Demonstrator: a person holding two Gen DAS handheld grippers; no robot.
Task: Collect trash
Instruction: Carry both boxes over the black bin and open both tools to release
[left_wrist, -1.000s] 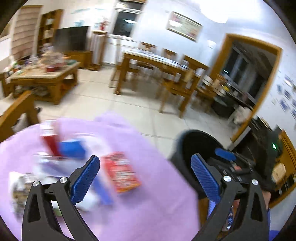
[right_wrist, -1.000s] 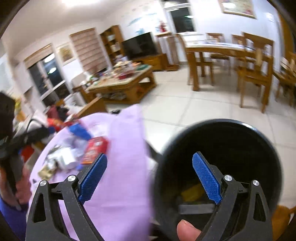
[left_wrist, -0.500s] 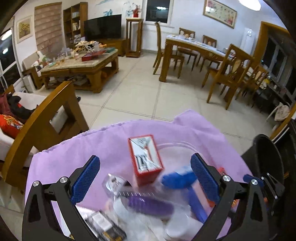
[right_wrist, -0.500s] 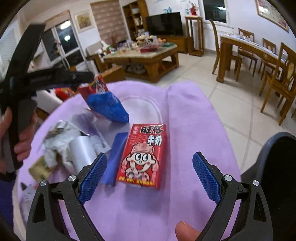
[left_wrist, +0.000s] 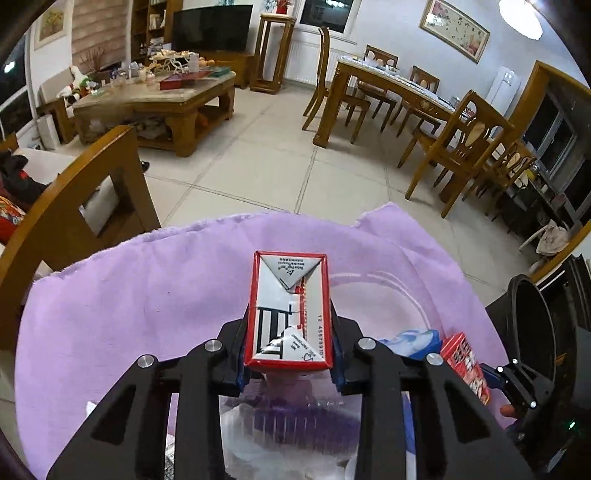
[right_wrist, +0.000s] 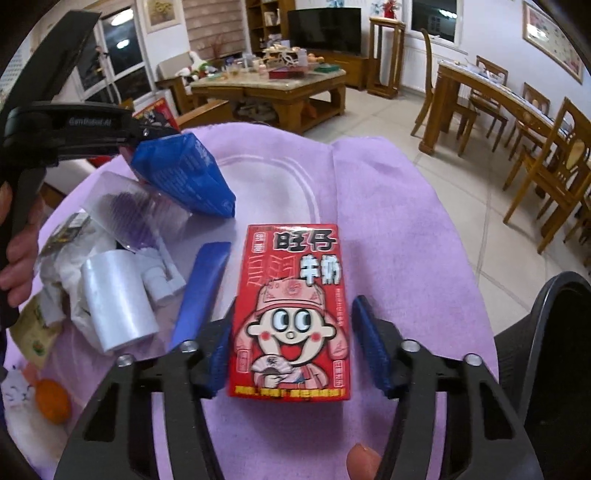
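My left gripper (left_wrist: 290, 354) has its fingers squeezed tight on a small red-edged carton (left_wrist: 290, 310), and the carton is lifted up over the purple cloth (left_wrist: 147, 295) that covers the surface. I see the end of that carton, with its folded flaps and some small print. My right gripper (right_wrist: 299, 354) has its fingers on both sides of a red milk box (right_wrist: 291, 314) with a smiling cartoon face on it. The left finger looks like it touches the box, but there is a little gap at the right finger, so the fingers are not squeezed on it. The red milk box lies flat on the purple cloth, just beside a flat blue strip (right_wrist: 201, 288). Farther left there is a white roll (right_wrist: 116, 302), a clear plastic pack with something purple inside (right_wrist: 144, 214), a blue bag (right_wrist: 184, 173), crumpled white paper (right_wrist: 70, 258) and a small orange thing (right_wrist: 53, 400). A black bin (right_wrist: 554, 350) stands at the right edge of the surface. Across the tiled floor there is a wooden coffee table (right_wrist: 280, 88) and a dining table (right_wrist: 491, 92) with chairs.
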